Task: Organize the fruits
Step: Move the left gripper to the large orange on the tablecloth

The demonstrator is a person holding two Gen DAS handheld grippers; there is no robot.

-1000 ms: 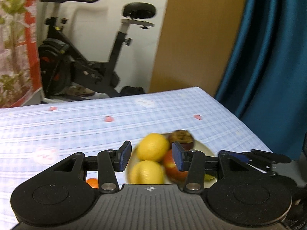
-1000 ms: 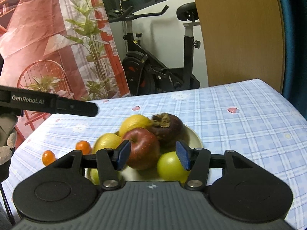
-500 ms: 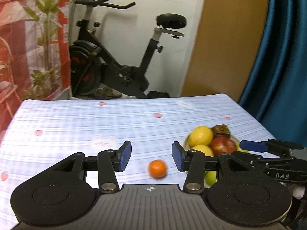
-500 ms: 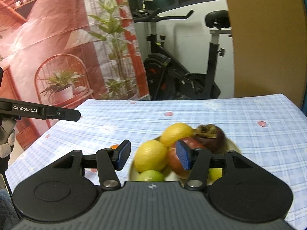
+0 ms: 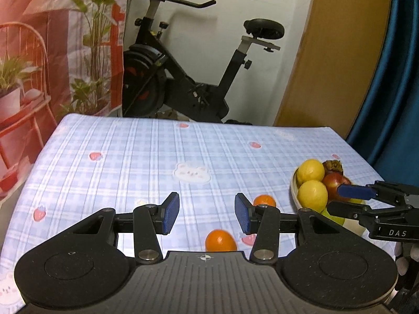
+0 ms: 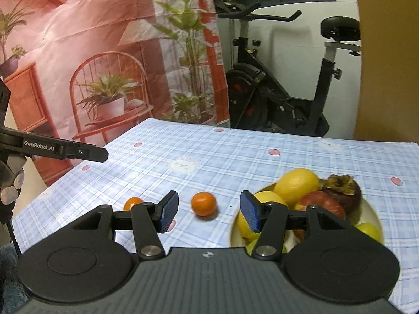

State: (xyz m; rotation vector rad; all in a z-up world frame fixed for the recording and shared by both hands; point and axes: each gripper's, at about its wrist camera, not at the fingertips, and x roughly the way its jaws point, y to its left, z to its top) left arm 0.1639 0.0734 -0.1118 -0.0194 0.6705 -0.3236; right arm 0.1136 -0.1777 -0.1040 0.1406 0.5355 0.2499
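Left gripper (image 5: pixel 207 213) nearest, fingers apart, nothing between. Small orange (image 5: pixel 220 240) on checked tablecloth (image 5: pixel 131 157) just below its gap; second orange (image 5: pixel 264 200) behind right finger. Right gripper (image 6: pixel 209 213) also parted, empty. Beyond, plate (image 6: pixel 371 216) heaped with lemons, apple. Advice: lower left gripper straight, centre orange, close gently; it likely rolls.

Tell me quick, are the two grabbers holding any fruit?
Left gripper: open, holding nothing.
Right gripper: open, holding nothing.
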